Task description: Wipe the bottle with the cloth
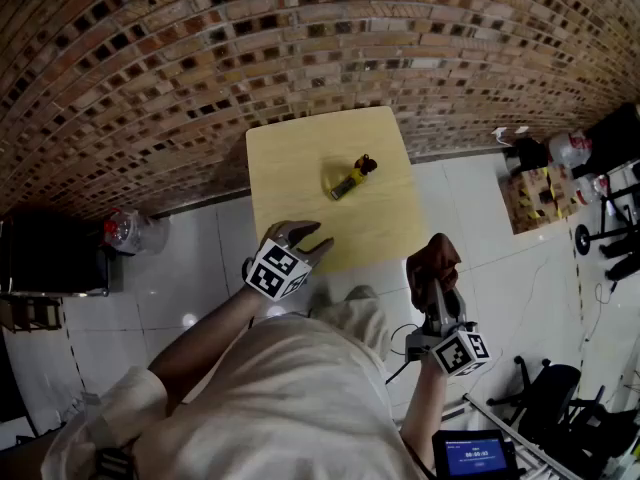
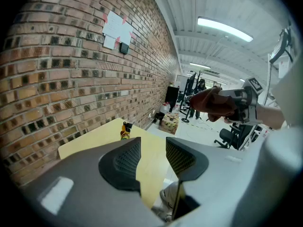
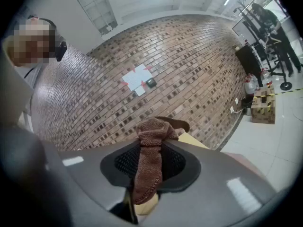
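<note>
- A small yellow bottle [image 1: 350, 179] with a dark cap is being shown on the pale wooden table [image 1: 290, 148], near the middle of the top and a little toward the table's right side.
- In the left gripper view the bottle seems to be standing upright on the table, though it is too small there to be sure.
- The left gripper [image 1: 302, 236] is being held over the table's near edge, pointing across the top toward the bottle and well apart from it.
- Its jaws are being held apart with nothing between them; only the bare table top is being seen through the gap.
- The right gripper [image 1: 437, 280] is being held off the table, just beyond its near right corner and above the white floor tiles [image 1: 480, 228].
- A brown cloth [image 1: 436, 258] is being clamped between the right gripper's jaws, with the pads pressing on it from both sides.
- The upper part of the cloth is being bunched above the jaws, and a narrow strip is hanging down between them.
- The cloth is being held clear of the table and well apart from the bottle.
- A brick wall [image 1: 200, 48] is being seen right behind the table's far edge.
- A cardboard box [image 1: 535, 198] is being seen on the floor to the right of the table, near the wall.
</note>
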The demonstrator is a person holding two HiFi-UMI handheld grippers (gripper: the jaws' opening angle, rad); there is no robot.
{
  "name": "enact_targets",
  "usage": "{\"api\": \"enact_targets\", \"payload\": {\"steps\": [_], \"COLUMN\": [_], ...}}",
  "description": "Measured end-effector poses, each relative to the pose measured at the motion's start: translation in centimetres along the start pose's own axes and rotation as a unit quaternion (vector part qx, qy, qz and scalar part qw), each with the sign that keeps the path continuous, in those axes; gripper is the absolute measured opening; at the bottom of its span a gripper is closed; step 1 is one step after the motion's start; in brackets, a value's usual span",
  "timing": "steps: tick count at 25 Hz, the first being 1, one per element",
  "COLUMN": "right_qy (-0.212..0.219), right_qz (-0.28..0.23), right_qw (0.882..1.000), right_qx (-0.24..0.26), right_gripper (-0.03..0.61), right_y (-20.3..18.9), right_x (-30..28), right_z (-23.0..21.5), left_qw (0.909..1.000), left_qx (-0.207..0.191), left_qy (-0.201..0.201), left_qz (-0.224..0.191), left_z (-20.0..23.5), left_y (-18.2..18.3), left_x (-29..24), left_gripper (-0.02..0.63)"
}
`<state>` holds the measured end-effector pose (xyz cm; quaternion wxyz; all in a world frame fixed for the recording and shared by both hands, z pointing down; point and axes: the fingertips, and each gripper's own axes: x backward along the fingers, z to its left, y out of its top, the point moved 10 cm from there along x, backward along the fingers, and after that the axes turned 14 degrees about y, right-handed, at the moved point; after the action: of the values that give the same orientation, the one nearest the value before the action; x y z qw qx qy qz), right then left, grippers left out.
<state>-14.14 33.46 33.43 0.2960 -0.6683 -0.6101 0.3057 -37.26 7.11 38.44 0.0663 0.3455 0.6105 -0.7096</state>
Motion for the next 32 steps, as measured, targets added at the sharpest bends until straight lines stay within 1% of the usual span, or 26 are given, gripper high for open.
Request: {"api": "enact_targets", "payload": {"steps": [4, 7, 10, 14, 18, 21, 23, 25, 27, 29, 32], "right_qy": [0.004, 0.007, 0.016, 0.038, 0.060, 0.081, 0.095, 0.105, 0.114, 0.119, 0.127], "right_qz": [0.012, 0.022, 0.032, 0.057, 0.082, 0.101, 0.121, 0.138, 0.150, 0.163, 0.191], "right_qw": [1.000, 1.000, 0.999, 0.998, 0.995, 0.991, 0.988, 0.984, 0.981, 0.979, 0.972], "right_qx": [-0.006, -0.015, -0.018, -0.016, -0.018, -0.018, -0.024, -0.031, -0.036, -0.043, -0.057], "right_gripper": [0.091, 0.091, 0.091, 0.091, 0.091, 0.091, 0.091, 0.091, 0.091, 0.091, 0.091], "right_y": [0.7, 1.6, 3.2, 6.0, 8.7, 10.8, 11.7, 12.5, 13.2, 13.4, 13.1], "right_x": [-1.9, -3.4, -5.7, -8.7, -11.9, -13.8, -15.0, -16.1, -17.2, -18.0, -19.0], "right_z": [-1.9, -3.7, -5.7, -8.6, -12.3, -14.9, -16.9, -19.1, -21.3, -23.5, -26.2], "left_qw": [0.9999, 0.9997, 0.9989, 0.9957, 0.9904, 0.9837, 0.9752, 0.9676, 0.9622, 0.9573, 0.9482], "left_qx": [-0.005, -0.003, 0.004, 0.013, -0.007, -0.032, -0.039, -0.023, -0.007, -0.004, -0.011], "left_qy": [-0.004, 0.005, 0.025, 0.059, 0.096, 0.114, 0.133, 0.154, 0.174, 0.188, 0.205], "left_qz": [0.013, 0.023, 0.039, 0.069, 0.099, 0.136, 0.173, 0.199, 0.210, 0.220, 0.242], "left_z": [0.3, 0.5, 1.2, 1.9, 2.1, 1.8, 1.7, 1.7, 1.9, 1.8, 1.5], "left_y": [1.9, 3.1, 4.3, 6.2, 8.0, 8.0, 7.3, 6.5, 6.3, 6.3, 6.4], "left_x": [-3.3, -5.5, -8.1, -12.2, -17.2, -21.6, -23.7, -25.5, -27.3, -28.8, -30.5], "left_gripper": [0.189, 0.189, 0.192, 0.212, 0.224, 0.224, 0.224, 0.224, 0.224, 0.225, 0.225]}}
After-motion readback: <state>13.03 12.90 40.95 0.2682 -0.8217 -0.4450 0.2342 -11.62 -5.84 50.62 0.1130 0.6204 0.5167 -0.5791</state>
